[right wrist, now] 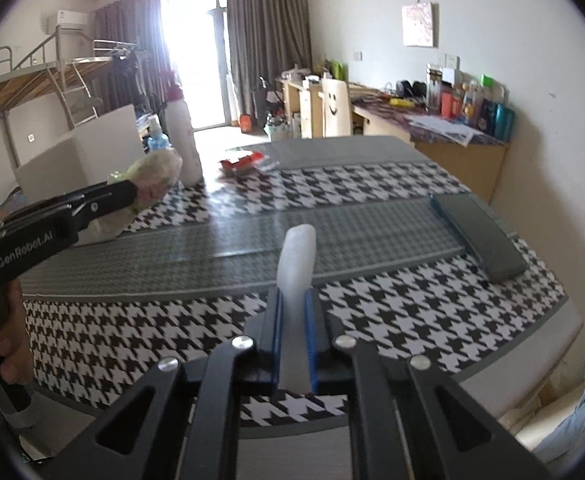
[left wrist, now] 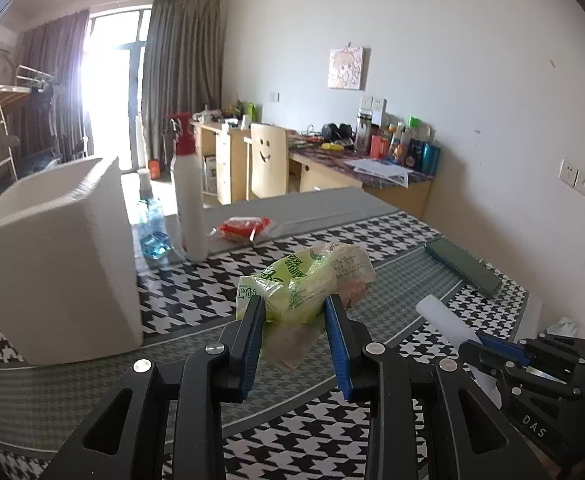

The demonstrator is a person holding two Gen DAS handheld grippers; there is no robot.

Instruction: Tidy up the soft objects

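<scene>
Both tong-mounted views low, windowward, sharing the houndstooth table [left wrist: 332,248].

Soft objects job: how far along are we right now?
Nothing visibly sits in the white box yet; its inside is hidden. In hand: the left tool grips the green bag, and the right tool clamps the white foam piece, both lifted above the houndstooth mat. Left: the red packet lies on the surface, and both held items need placing.
</scene>
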